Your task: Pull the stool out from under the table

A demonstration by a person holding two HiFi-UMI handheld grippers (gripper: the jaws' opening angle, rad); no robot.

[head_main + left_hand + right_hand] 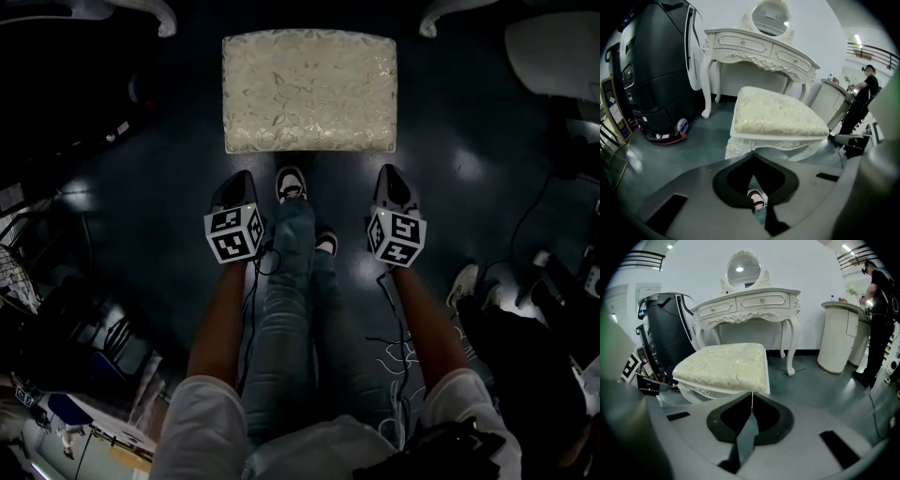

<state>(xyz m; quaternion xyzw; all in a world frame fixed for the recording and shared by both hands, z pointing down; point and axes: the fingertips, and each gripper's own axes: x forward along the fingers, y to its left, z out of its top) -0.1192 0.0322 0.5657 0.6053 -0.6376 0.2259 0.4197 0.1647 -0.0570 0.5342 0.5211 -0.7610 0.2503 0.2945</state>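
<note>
Denim-clad legs (291,319) and white sleeves (202,422) fill the foreground as a person stands over a cushioned stool (309,89), a hand-held gripper in each hand. The left gripper (242,183) and right gripper (392,178) both point ahead and downward with their jaws pressed together on nothing; each gripper view shows the two grey jaws meeting along a thin seam, with floor or a shoe (292,183) beyond.

The stool sits on the dark, glossy floor (150,206) straight ahead of both grippers and apart from them. Its long axis runs side to side across their line of aim, its near long edge facing them. The left gripper lines up near the stool's left end and the right near its right end, and neither looks clearly nearer.

The seat is a rectangular pad in cream fabric with a shiny floral weave, set on a carved white frame. Beyond it stands the white dressing table (754,303), ornate, curved-legged and topped by an oval mirror (744,269).

Judging by the open floor around it, the stool appears to stand clear of the table, so the pull looks all but finished.
</note>
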